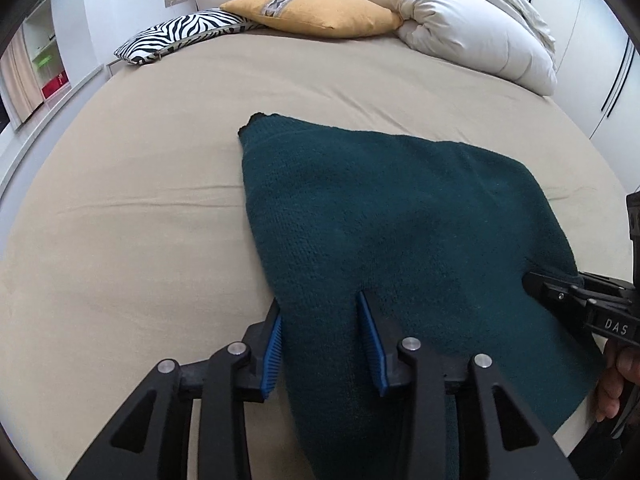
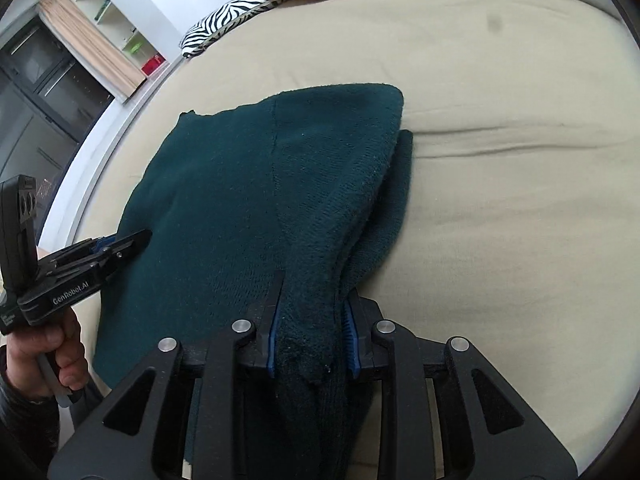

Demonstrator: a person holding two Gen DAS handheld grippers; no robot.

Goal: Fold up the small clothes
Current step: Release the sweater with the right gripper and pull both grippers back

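A dark teal knitted garment [image 1: 380, 216] lies folded on the beige bed; it also shows in the right wrist view [image 2: 248, 184]. My left gripper [image 1: 320, 300] holds the garment's near left edge between its blue pads [image 1: 370, 340], the jaws fairly wide with thick cloth between them. It also shows at the left of the right wrist view [image 2: 136, 240]. My right gripper [image 2: 314, 284] is shut on the near right edge, a thick bunch of layers between its pads. It also shows at the right of the left wrist view [image 1: 532, 280].
The beige bed sheet [image 1: 140, 200] spreads all around the garment. A zebra-print pillow [image 1: 180, 34], a yellow pillow [image 1: 316, 12] and a bundled white duvet [image 1: 468, 24] lie at the headboard. Shelves and a dark cabinet [image 2: 48, 80] stand left of the bed.
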